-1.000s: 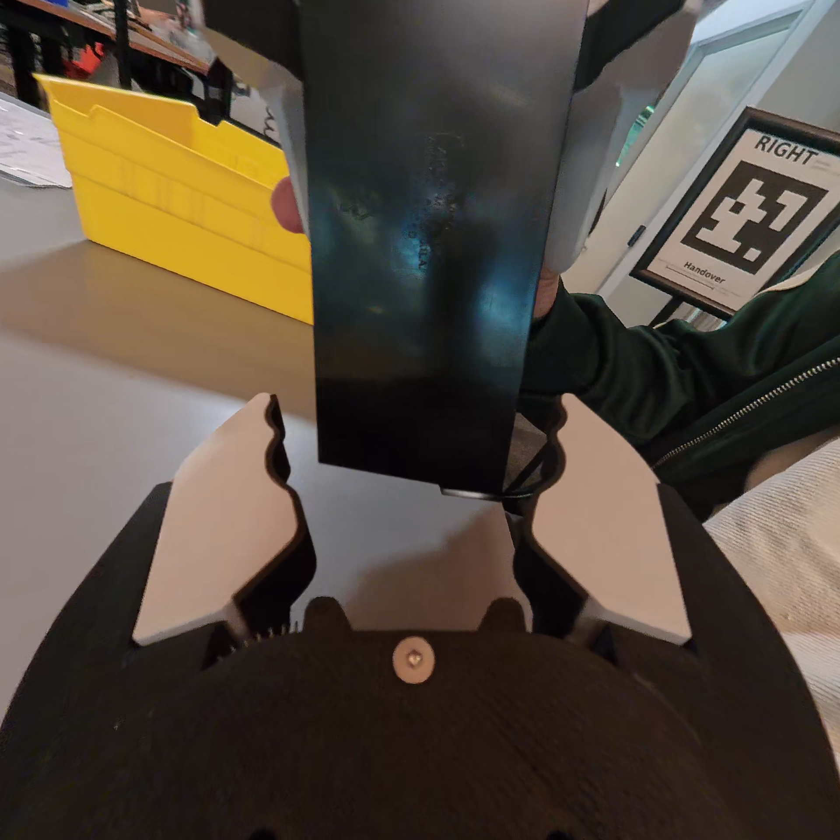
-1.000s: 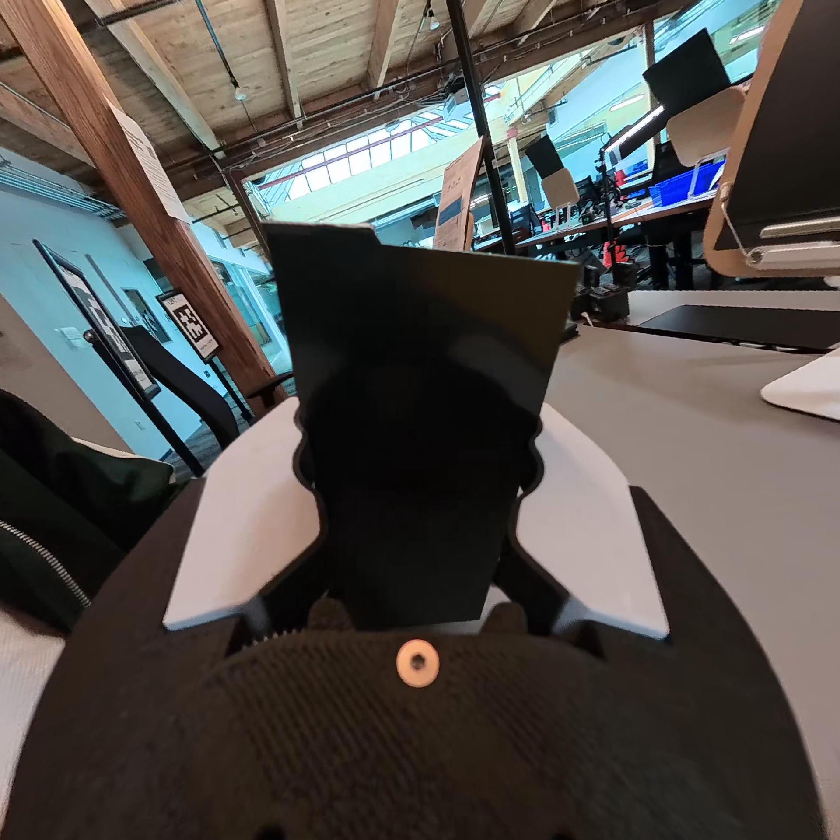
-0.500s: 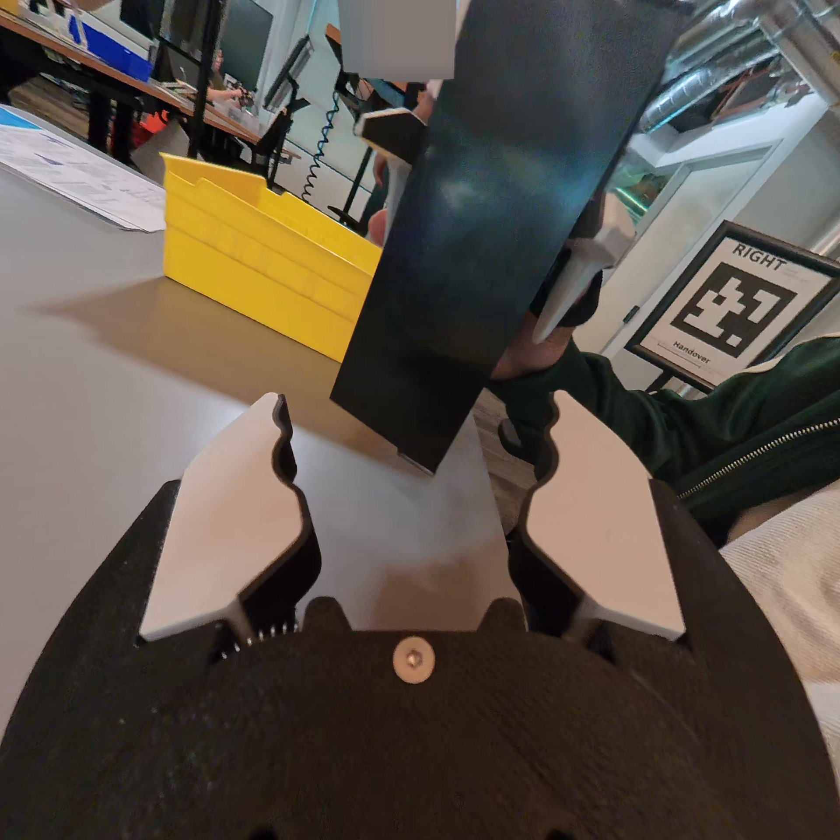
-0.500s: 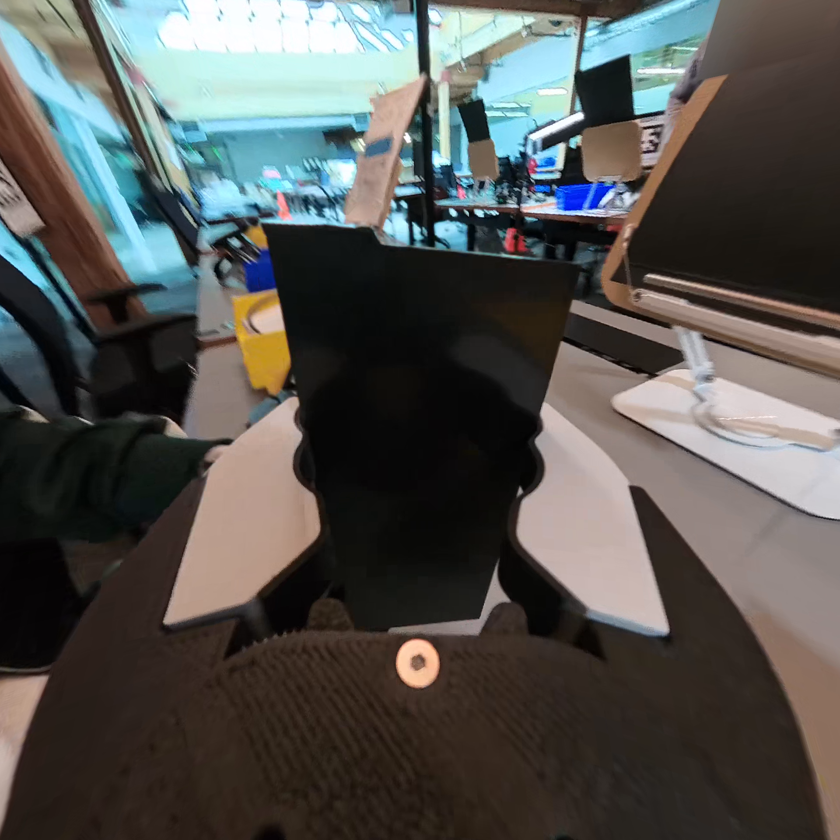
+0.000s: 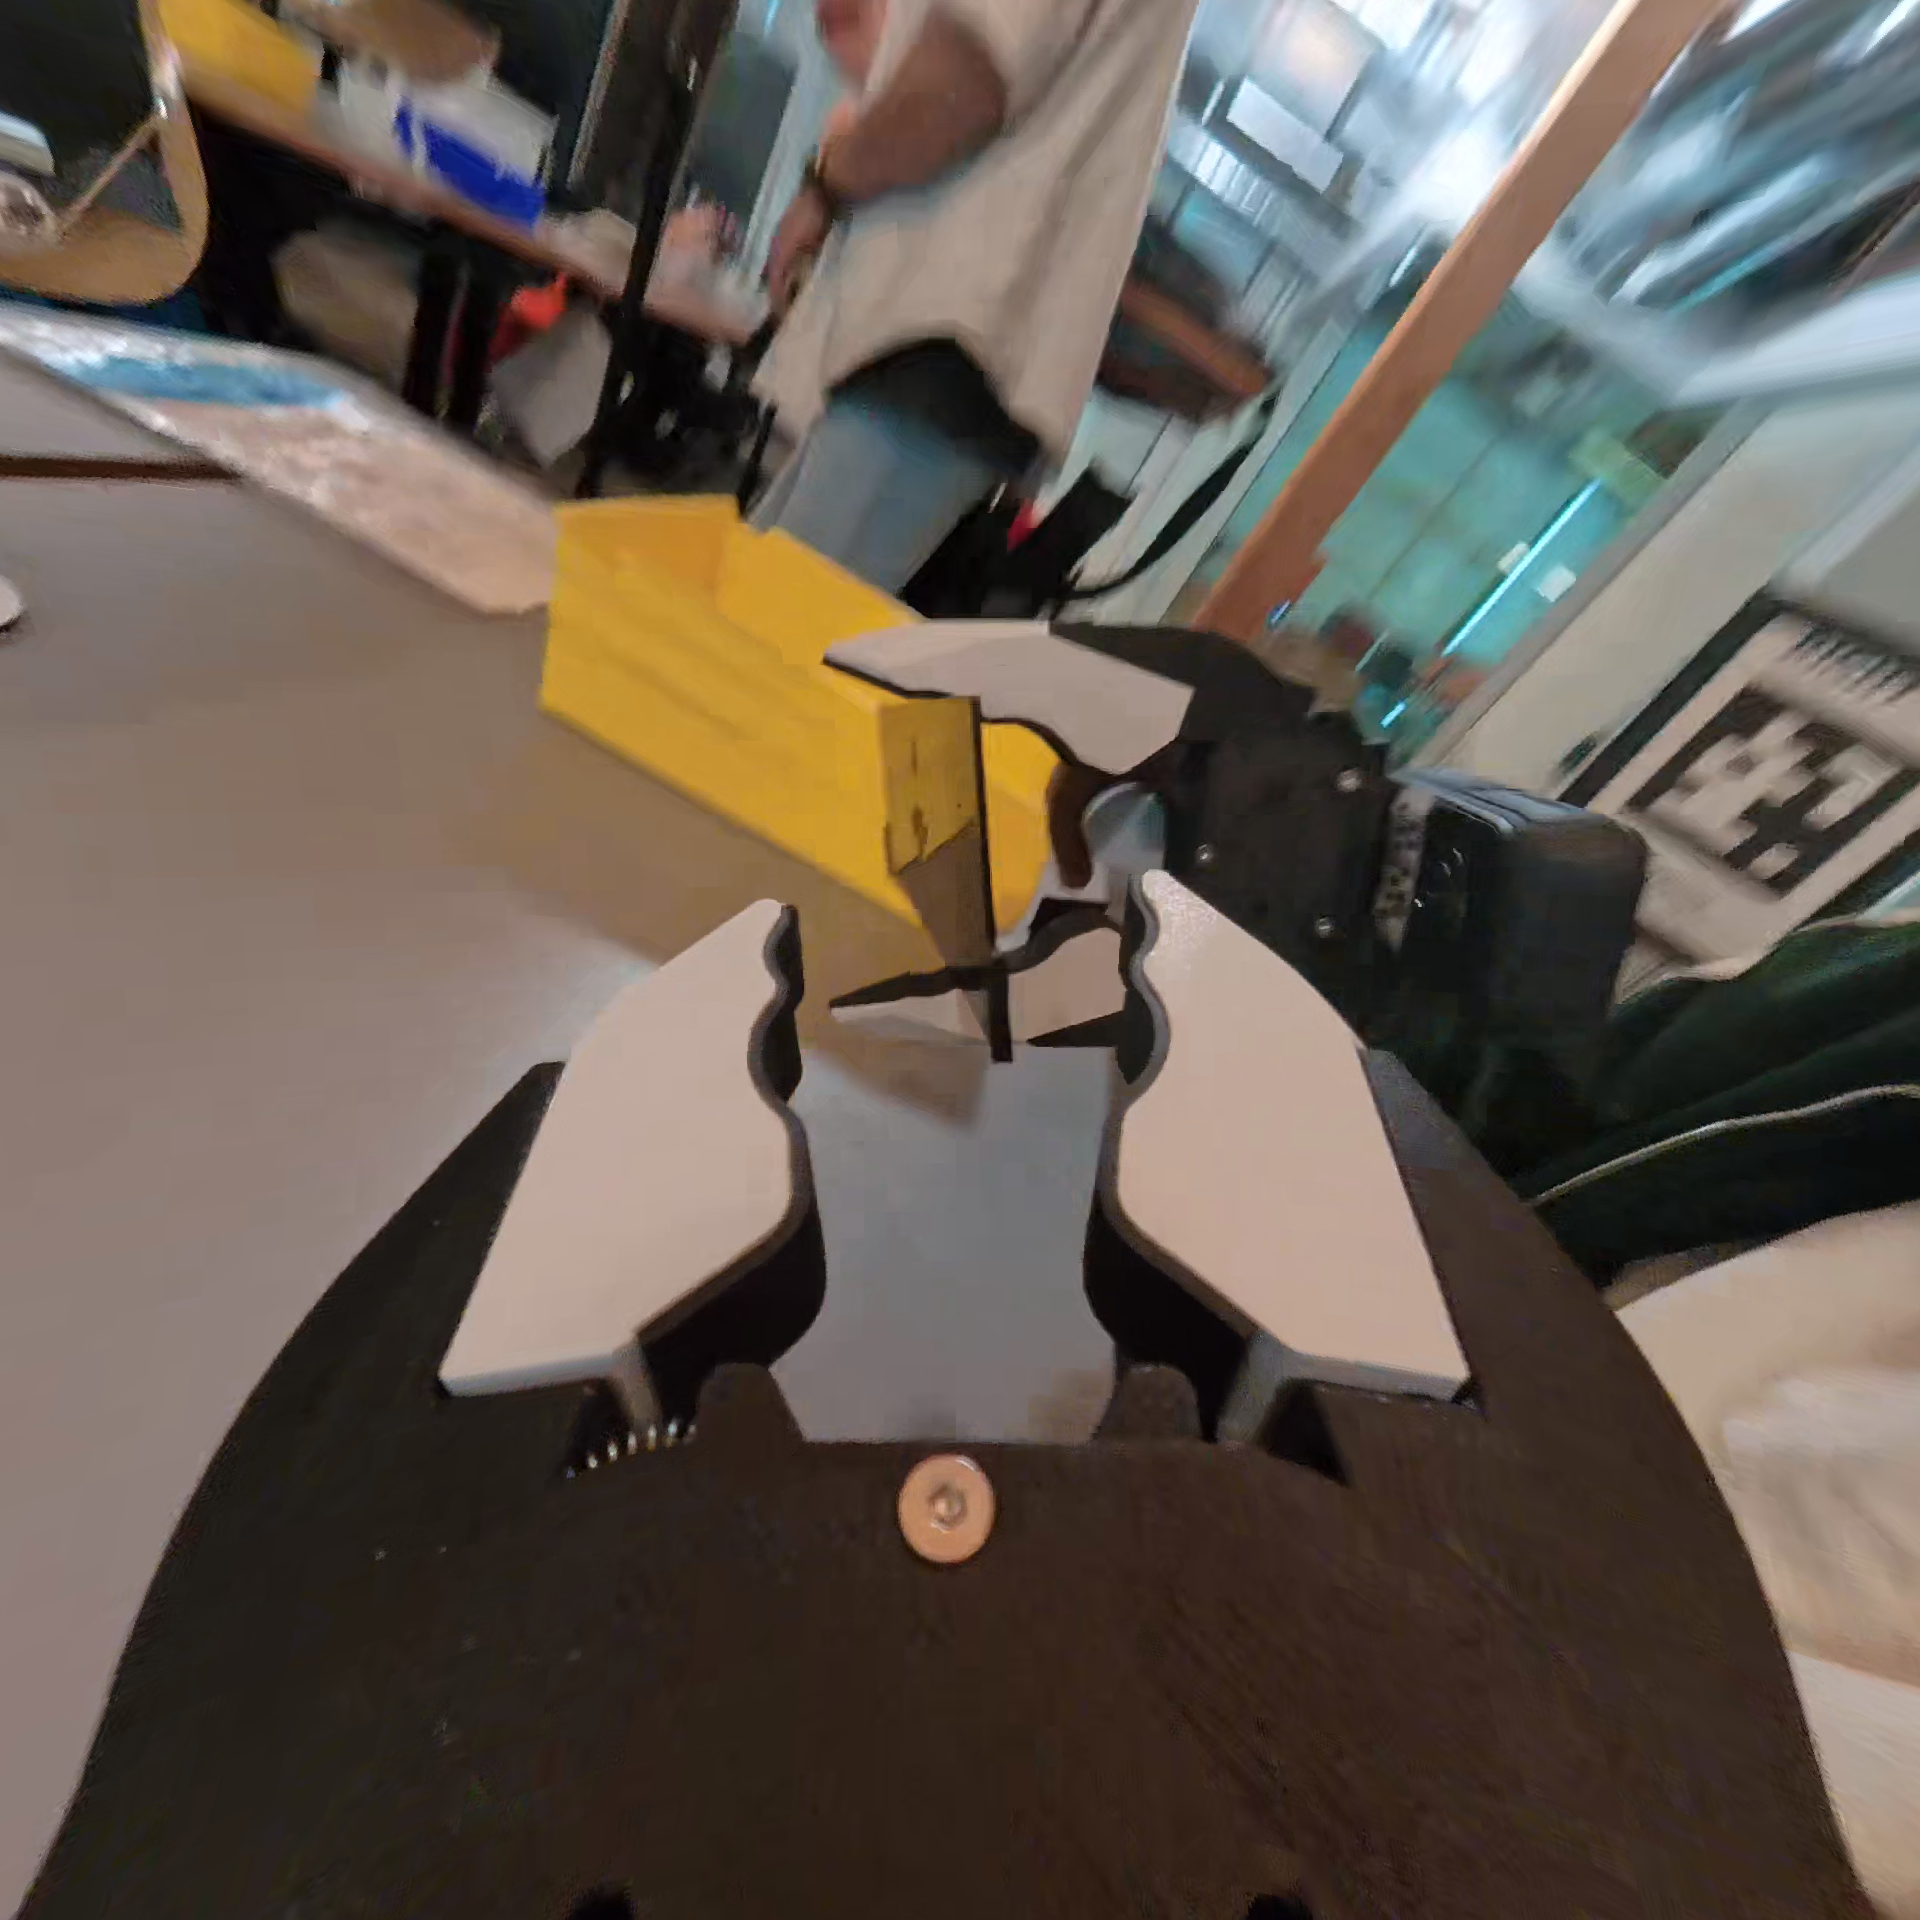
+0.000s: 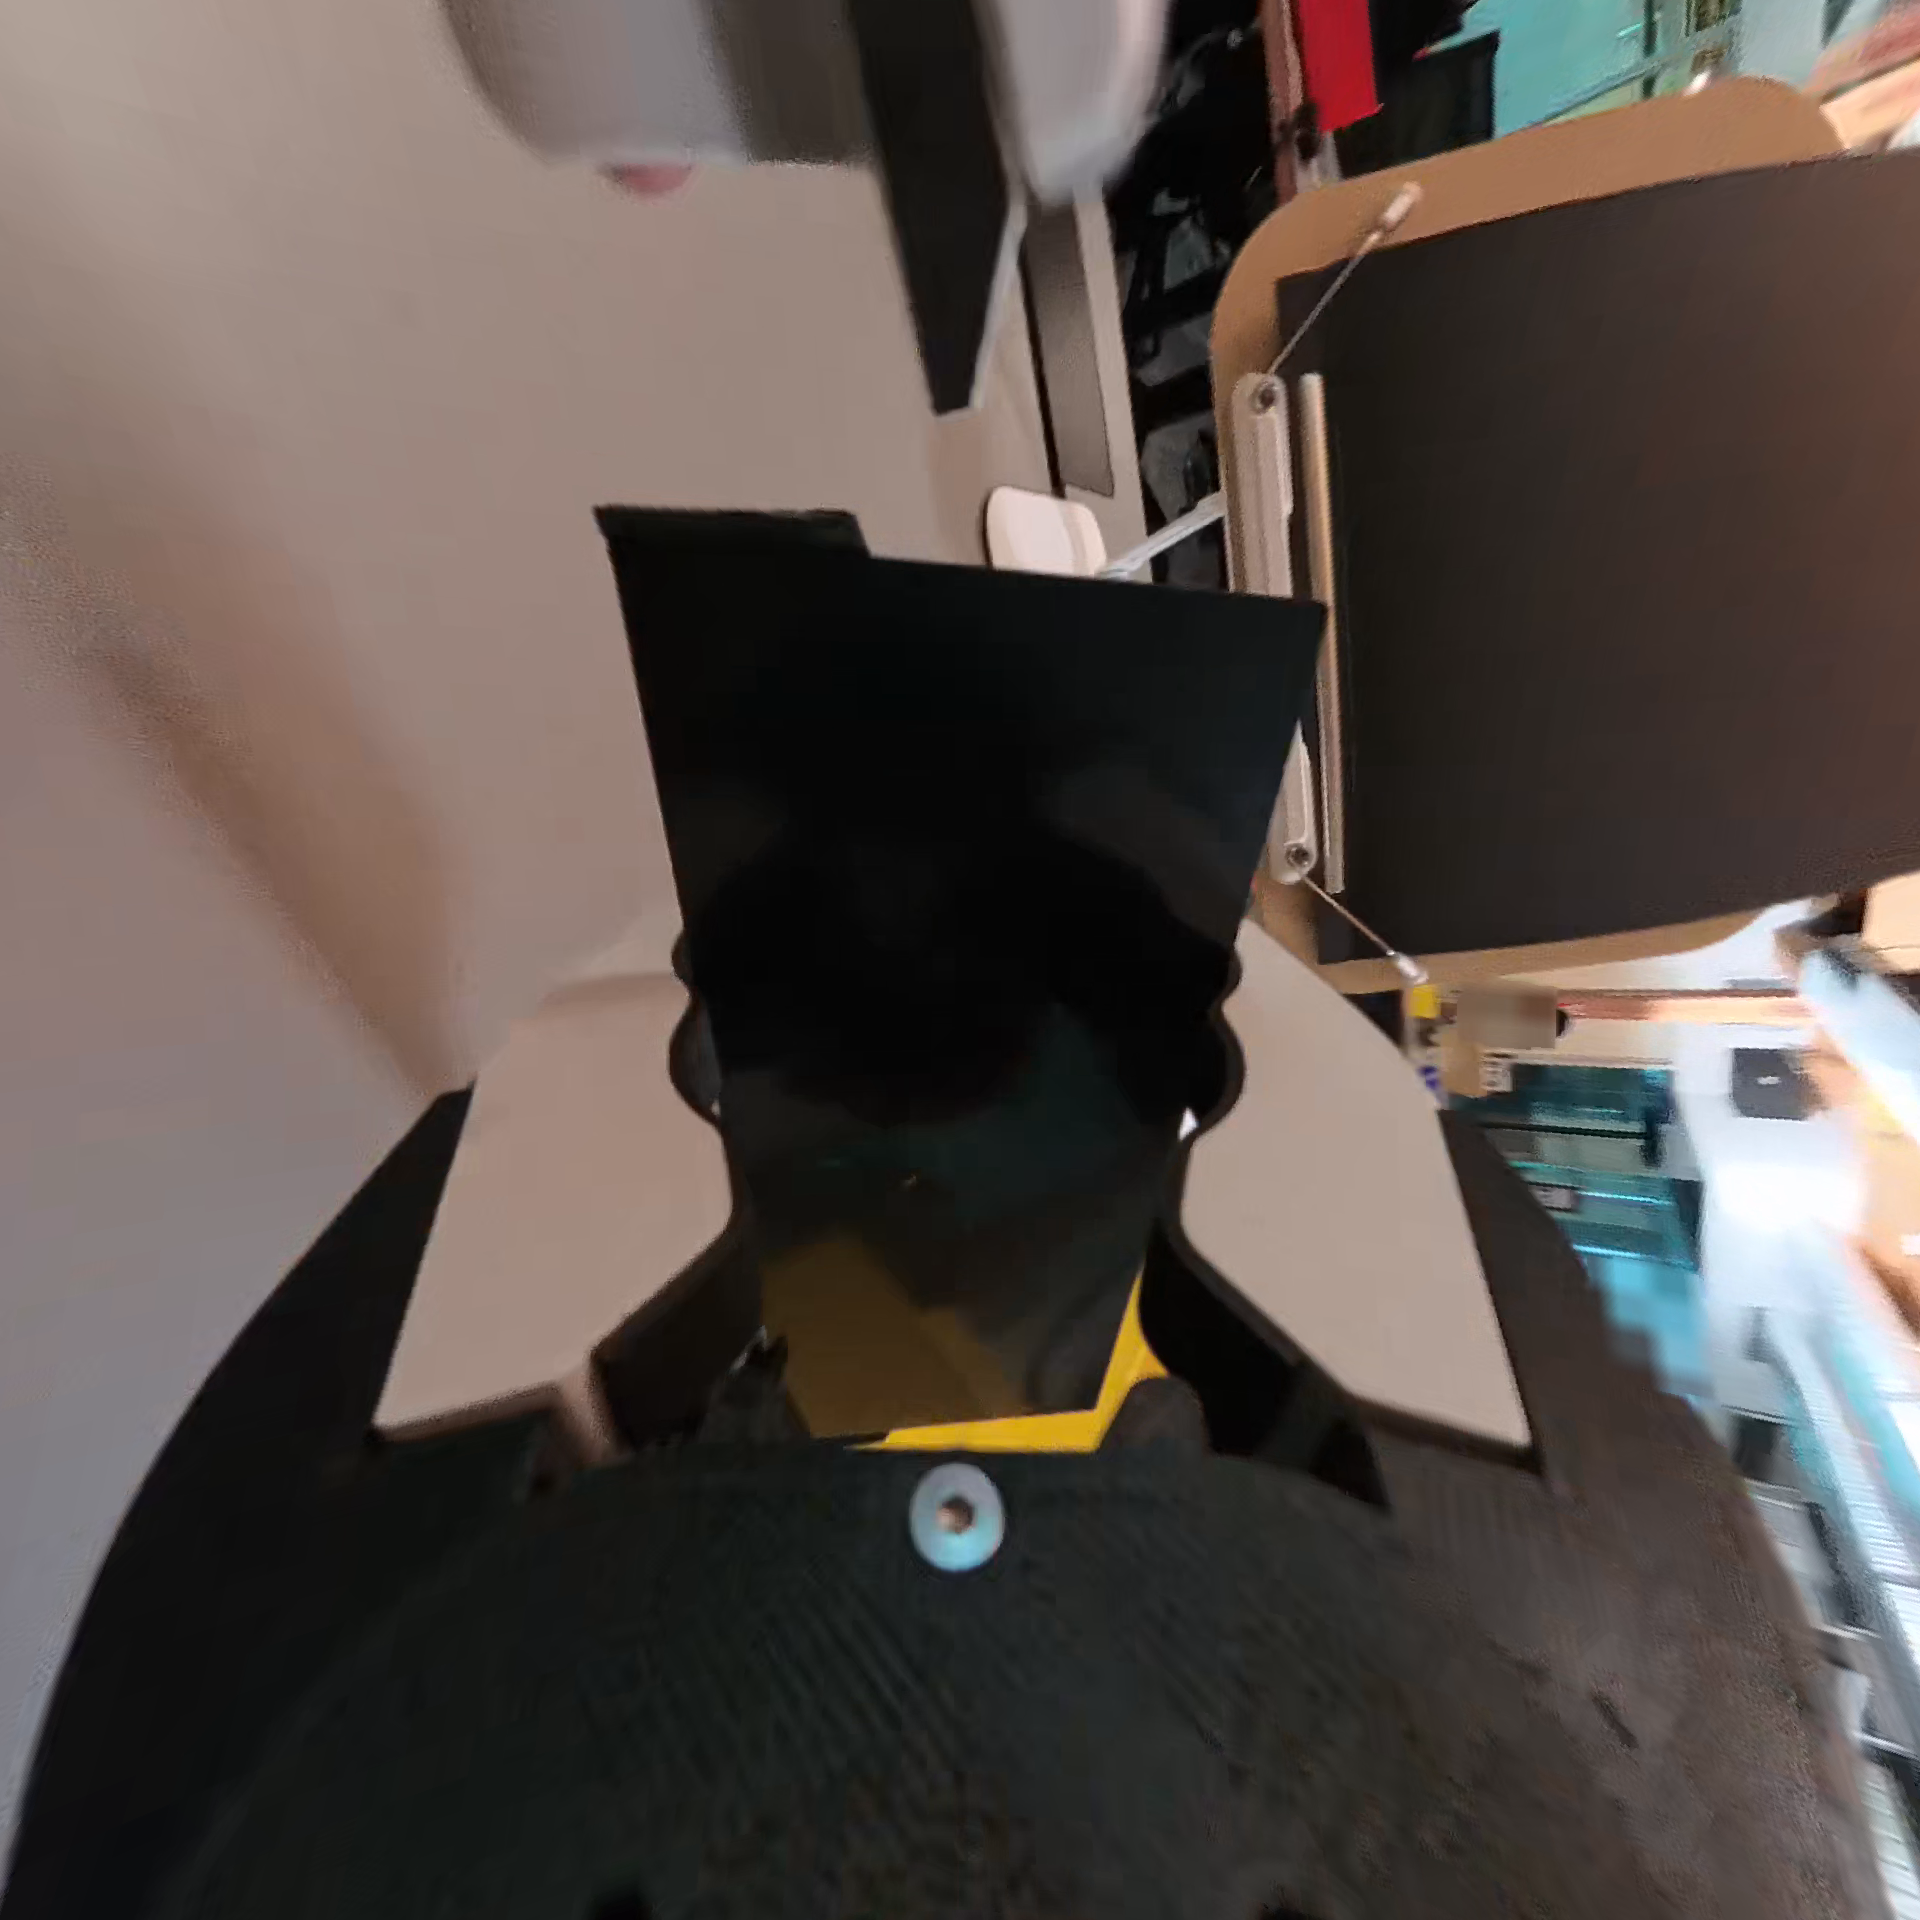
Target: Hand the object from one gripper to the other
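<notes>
Left wrist view: left gripper (image 5: 961, 982) sits at 6 o'clock of the frame, fingers (image 5: 665, 1153) apart with nothing between them, only bare grey table (image 5: 208, 883) in the gap. Just beyond the fingertips, at 12 o'clock from them, the right gripper (image 5: 1023, 821) enters from 3 o'clock, rolled on its side so that one white finger lies on top. It is clamped on the plate (image 5: 951, 831), a thin glossy black sheet seen almost edge-on. The plate face mirrors the yellow bin. The plate's lower edge hangs close over the table, just ahead of the left fingertips and not touching them. Bin (image 5: 717, 675) stands on the table at 11 o'clock from the plate, behind it. A green sleeve (image 5: 1714, 1091) shows at 3 o'clock. A person (image 5: 966, 208) stands at 12 o'clock, blurred. A black-and-white marker sign (image 5: 1787, 790) stands at 2 o'clock

Right wrist view: frame is rolled sideways, table (image 6: 260, 520) filling the 9 o'clock half. Right gripper (image 6: 956, 1039) fingers (image 6: 551, 1195) are closed on the plate (image 6: 956, 779), which stands out from the jaws toward 12 o'clock, with a stepped notch in its far edge. Yellow reflection shows at its base. A board (image 6: 1610, 571) on a stand lies at 2 o'clock. The left gripper (image 6: 790, 94) appears blurred at 12 o'clock, apart from the plate
</notes>
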`<state>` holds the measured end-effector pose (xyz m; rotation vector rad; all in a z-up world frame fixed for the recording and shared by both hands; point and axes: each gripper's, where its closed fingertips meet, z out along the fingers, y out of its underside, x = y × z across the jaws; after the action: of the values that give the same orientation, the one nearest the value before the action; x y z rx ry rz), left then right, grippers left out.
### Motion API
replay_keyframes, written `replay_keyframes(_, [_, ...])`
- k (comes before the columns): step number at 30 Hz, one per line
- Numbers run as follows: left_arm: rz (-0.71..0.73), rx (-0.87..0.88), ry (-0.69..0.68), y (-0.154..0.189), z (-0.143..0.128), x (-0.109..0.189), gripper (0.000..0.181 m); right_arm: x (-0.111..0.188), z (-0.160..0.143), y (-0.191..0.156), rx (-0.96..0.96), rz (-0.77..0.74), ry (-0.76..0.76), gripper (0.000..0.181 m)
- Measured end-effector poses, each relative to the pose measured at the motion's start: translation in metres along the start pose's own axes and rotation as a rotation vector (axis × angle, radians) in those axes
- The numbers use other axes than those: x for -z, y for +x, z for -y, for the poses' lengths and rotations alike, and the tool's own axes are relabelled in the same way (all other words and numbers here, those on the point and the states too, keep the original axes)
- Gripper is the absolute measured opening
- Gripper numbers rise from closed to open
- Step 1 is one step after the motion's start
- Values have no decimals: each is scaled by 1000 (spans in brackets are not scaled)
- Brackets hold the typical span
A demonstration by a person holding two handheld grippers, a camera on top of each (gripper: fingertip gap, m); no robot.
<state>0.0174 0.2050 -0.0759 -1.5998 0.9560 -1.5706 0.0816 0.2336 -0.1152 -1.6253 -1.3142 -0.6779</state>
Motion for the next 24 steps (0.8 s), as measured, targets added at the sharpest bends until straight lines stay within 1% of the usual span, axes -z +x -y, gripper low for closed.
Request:
replay_keyframes(2, [82,-40,-115,-2,-13,-6,56,-5,2,-10,83,-7,-41,92])
replay_keyframes(3, [107,-52,-167,-3,-21,-10,56,-6,5,-15,111,0,-49,92])
replay_keyframes(5, [192,-78,-260,-14,-39,-16,50,-8,11,-24,152,6,-55,92])
replay_keyframes(6, [224,-101,-293,-19,-46,-18,50,-9,13,-28,167,9,-56,92])
replay_keyframes(7, [258,-114,-316,-25,-53,-19,43,-9,16,-31,179,12,-54,92])
replay_keyframes(8, [247,-112,-319,-24,-57,-21,38,-8,18,-33,188,14,-54,91])
replay_keyframes(10, [158,-57,-282,-12,-57,-25,10,-10,18,-34,203,4,-71,92])
replay_keyframes(11, [130,-27,-264,-9,-56,-27,3,-10,18,-34,206,-3,-73,92])
replay_keyframes(14, [102,-13,-240,-10,-55,-26,3,-10,20,-31,205,-19,-45,97])
replay_keyframes(16, [123,11,-208,-20,-50,-20,4,-9,22,-28,180,-30,-10,100])
replay_keyframes(18, [133,30,-165,-33,-45,-9,4,-9,19,-20,102,-39,25,107])
replay_keyframes(20, [134,53,-102,-48,-39,6,4,-12,11,-12,-34,-14,53,114])
replay_keyframes(22, [89,90,-48,-58,-34,21,3,-13,6,-4,-246,34,154,115])
replay_keyframes(24, [-4,113,4,-59,-27,35,3,-12,4,1,-515,120,303,111])
